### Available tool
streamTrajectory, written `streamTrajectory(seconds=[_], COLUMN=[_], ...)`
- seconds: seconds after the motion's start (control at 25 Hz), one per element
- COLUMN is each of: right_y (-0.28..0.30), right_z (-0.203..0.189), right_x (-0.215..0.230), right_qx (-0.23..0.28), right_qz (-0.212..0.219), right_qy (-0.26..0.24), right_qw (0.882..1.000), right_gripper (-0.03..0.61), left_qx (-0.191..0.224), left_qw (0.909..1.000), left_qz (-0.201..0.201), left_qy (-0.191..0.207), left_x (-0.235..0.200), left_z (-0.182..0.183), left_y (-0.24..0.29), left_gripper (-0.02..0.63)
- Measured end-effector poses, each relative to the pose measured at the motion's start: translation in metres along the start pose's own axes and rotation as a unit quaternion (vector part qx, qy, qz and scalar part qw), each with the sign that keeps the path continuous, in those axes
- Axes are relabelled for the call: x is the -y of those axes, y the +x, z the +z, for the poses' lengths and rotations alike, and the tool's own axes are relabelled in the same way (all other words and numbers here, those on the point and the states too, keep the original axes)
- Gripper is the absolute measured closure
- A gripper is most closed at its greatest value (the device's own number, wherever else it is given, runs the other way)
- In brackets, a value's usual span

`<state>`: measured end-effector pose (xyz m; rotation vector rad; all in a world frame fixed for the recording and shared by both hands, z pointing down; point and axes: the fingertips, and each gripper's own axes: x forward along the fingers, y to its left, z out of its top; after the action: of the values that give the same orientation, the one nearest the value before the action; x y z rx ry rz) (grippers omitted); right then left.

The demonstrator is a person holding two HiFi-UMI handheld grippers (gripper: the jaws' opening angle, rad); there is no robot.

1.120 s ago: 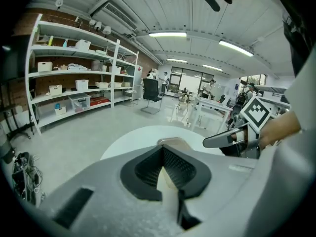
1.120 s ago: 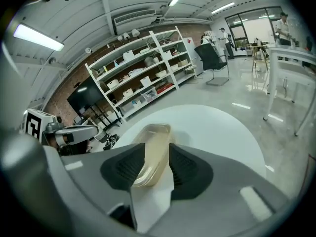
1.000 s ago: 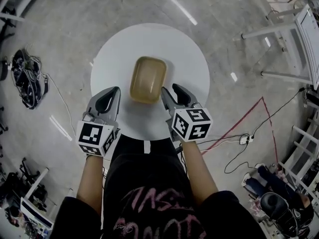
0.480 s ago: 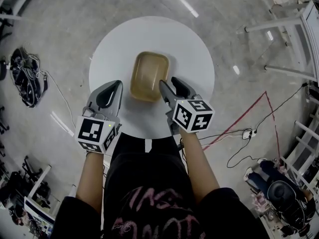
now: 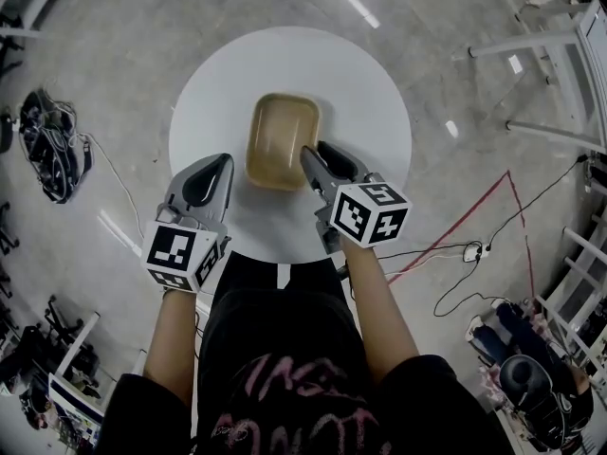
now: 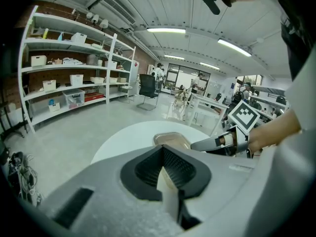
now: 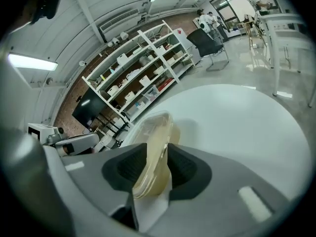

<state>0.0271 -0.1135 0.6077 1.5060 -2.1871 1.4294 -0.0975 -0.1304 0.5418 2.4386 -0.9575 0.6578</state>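
Tray: a tan, see-through plastic tray (image 5: 283, 140) with rounded corners, open side up, over the middle of the round white table (image 5: 370, 93); whether its bottom rests on the top I cannot tell.
Right claw: the right claw (image 5: 308, 154) is clamped on the tray's near right rim, the thin edge pinched between its two dark pads; the right gripper view shows the rim running up between them.
Left claw: the left claw (image 5: 220, 162) hovers over the table's near left edge, just beside the tray and apart from it. Its jaws are closed tip to tip with nothing between them.
Marker cubes: one black-and-white cube sits at the back of each claw, near the person's hands.
Person: stands at the table's near edge in dark clothes, both forearms stretched forward.
Floor: grey and glossy, with a heap of cables (image 5: 52, 145) to the left and a red line (image 5: 474, 221) to the right.
Room: white shelves (image 6: 74, 78) with boxes along a brick wall, a black office chair (image 6: 147, 85) beyond, white desks farther back.
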Motion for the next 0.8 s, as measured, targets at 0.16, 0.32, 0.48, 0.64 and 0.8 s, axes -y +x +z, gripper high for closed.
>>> streamTrajectory(seconds=[0.16,0.32,0.48,0.64,0.8], right_y=[-0.001,-0.002,-0.005,-0.007,-0.008], right_z=[0.002,0.002,0.006,0.012,0.016], right_x=[0.0,-0.004,-0.006,-0.012,-0.017], right_qx=[0.007,0.008,0.013,0.02,0.022], right_qz=[0.003,0.007,0.012,0.02,0.022], right_qy=[0.0,-0.006,-0.014,-0.018,-0.035], right_qw=[1.0,1.0,1.0,0.999,0.999], right_gripper=[0.448,0.463,0.474,0.489,0.523], left_qx=[0.0,0.001,0.003,0.003,0.003], left_qw=[1.0,1.0,1.0,1.0,1.0], left_qz=[-0.001,0.0,0.001,0.0,0.0], left_qy=[0.0,-0.001,-0.001,0.0,0.0], left_x=[0.001,0.0,0.0,0.002,0.002], left_z=[0.0,0.001,0.002,0.004,0.006], left_y=[0.003,0.002,0.002,0.003,0.003], left_gripper=[0.615,0.615,0.615,0.615,0.615])
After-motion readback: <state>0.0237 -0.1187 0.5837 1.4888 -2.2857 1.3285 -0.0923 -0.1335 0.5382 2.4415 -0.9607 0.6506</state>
